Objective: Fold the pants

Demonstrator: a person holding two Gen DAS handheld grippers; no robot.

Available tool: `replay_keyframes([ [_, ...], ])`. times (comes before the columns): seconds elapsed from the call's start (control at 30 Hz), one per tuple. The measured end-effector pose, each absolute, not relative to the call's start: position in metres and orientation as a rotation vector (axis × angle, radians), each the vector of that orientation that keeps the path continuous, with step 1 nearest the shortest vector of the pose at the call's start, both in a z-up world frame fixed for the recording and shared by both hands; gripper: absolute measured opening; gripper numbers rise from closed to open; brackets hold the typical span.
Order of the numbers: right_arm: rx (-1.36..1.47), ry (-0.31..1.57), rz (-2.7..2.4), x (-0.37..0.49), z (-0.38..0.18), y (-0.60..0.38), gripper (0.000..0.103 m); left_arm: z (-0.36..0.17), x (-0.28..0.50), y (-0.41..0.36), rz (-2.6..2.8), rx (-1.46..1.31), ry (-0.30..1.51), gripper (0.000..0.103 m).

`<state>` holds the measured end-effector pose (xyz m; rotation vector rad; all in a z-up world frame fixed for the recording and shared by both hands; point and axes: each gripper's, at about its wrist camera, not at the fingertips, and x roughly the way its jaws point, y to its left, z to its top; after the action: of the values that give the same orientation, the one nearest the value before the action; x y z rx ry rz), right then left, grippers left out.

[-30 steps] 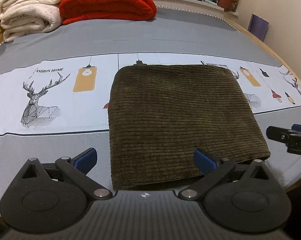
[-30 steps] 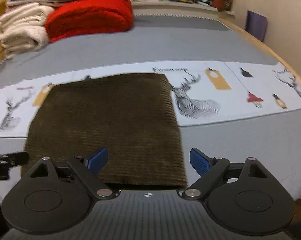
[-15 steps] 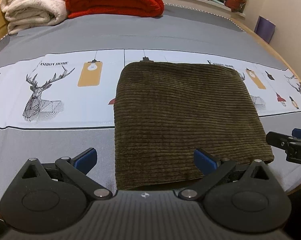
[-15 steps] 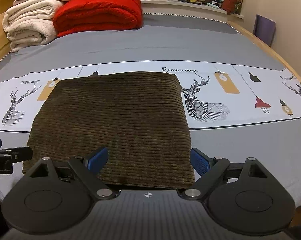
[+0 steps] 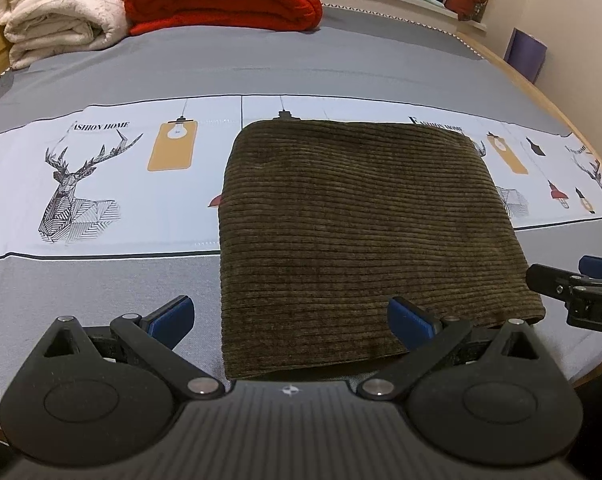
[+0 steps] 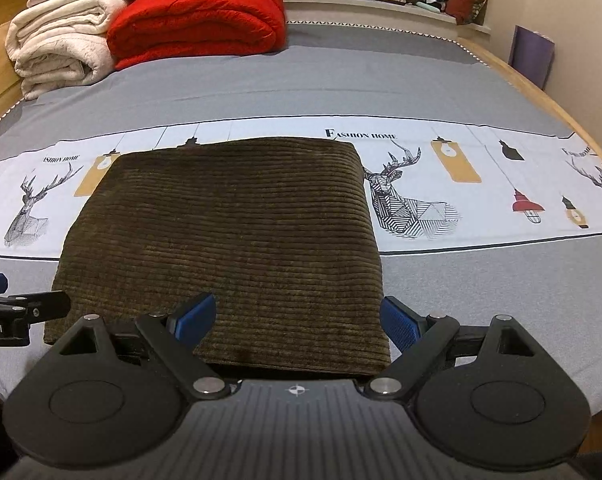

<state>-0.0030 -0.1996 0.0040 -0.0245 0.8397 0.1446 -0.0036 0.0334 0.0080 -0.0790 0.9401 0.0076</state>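
You had drawn both grippers, left (image 5: 289, 316) and right (image 6: 297, 316), back with jaws apart and empty, leaving the pants (image 5: 365, 232) squarely folded on the bed (image 5: 261, 64), apparently finished.

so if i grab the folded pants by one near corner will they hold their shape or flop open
Probably flop. The pants are soft ribbed cloth folded into stacked layers, so one corner would likely lift only the top layers and let the rest sag. The ribbed weave looks grippy, so slipping seems unlikely. Both the left gripper and the right gripper are open at the near edge; lifting with both should keep it flatter.
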Motion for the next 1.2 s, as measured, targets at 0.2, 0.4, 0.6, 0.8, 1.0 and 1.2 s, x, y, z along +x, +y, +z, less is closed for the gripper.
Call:
replay_keyframes([
  [0.2, -0.035, 0.849, 0.149, -0.0025, 0.0017, -0.1972, 0.090, 0.0075, -0.0030, 0.0346, 0.012, -0.083, 0.941, 0.103],
  [0.4, -0.040, 0.854, 0.151, -0.0029, -0.0004, -0.1955, 0.090, 0.0074, -0.0032, 0.0355, 0.011, -0.086, 0.945, 0.103],
  [0.6, -0.042, 0.859, 0.151, -0.0024, -0.0014, -0.1950, 0.090, 0.0063, -0.0028, 0.0359, 0.011, -0.090, 0.948, 0.103],
  [0.8, -0.047, 0.859, 0.157, -0.0019, -0.0023, -0.1942, 0.090, 0.0054, -0.0018, 0.0362, 0.013, -0.095, 0.954, 0.103],
  [1.0, -0.050, 0.858, 0.162, -0.0020, -0.0024, -0.1933, 0.090, 0.0046, -0.0005, 0.0363, 0.004, -0.107, 0.960, 0.103],
  [1.2, -0.052, 0.857, 0.163, -0.0023, -0.0021, -0.1926, 0.090, 0.0058, -0.0015, 0.0346, -0.005, -0.097, 0.953, 0.103],
])
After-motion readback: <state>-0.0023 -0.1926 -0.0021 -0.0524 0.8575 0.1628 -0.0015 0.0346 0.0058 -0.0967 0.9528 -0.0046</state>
